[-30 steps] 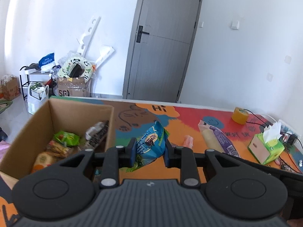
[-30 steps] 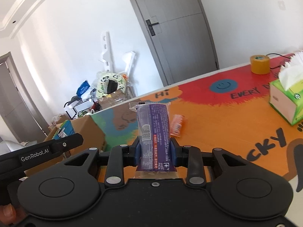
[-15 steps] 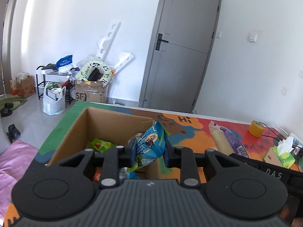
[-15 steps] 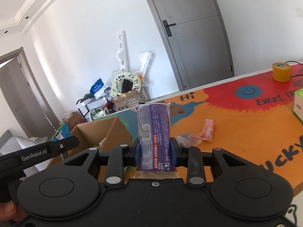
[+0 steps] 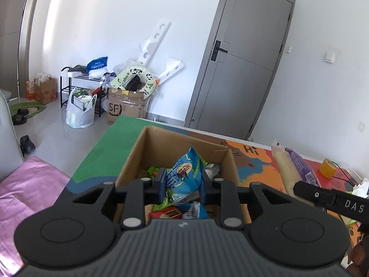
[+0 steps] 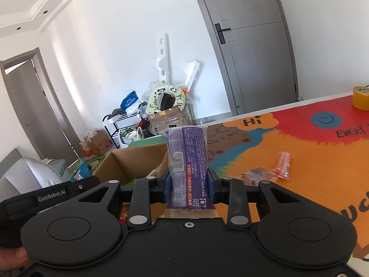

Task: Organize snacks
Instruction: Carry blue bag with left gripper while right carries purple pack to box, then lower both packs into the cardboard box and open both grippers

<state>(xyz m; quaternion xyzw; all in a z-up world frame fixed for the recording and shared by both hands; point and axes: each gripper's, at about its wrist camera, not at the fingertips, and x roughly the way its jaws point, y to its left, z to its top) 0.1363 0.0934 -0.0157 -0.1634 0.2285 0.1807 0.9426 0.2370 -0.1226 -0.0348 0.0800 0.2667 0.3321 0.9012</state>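
My left gripper [image 5: 183, 185] is shut on a blue snack bag [image 5: 184, 173] and holds it over the open cardboard box [image 5: 136, 152], which holds several snack packets. My right gripper [image 6: 188, 187] is shut on a long purple snack pack [image 6: 186, 152], held upright just right of the box [image 6: 129, 161]. The purple pack also shows in the left wrist view [image 5: 297, 170]. Small pink and red packets [image 6: 282, 165] lie on the colourful table [image 6: 311, 152] to the right.
A yellow tape roll [image 6: 361, 98] sits at the table's far right edge. A tissue box corner [image 5: 361, 185] shows at the right. Beyond the table stand a grey door [image 5: 242, 76], a cardboard box with clutter [image 5: 126, 106] and a black rack [image 5: 78, 85].
Both grippers moved left with their snacks. The left one now holds the blue bag over the box; the right one has come close beside the box.
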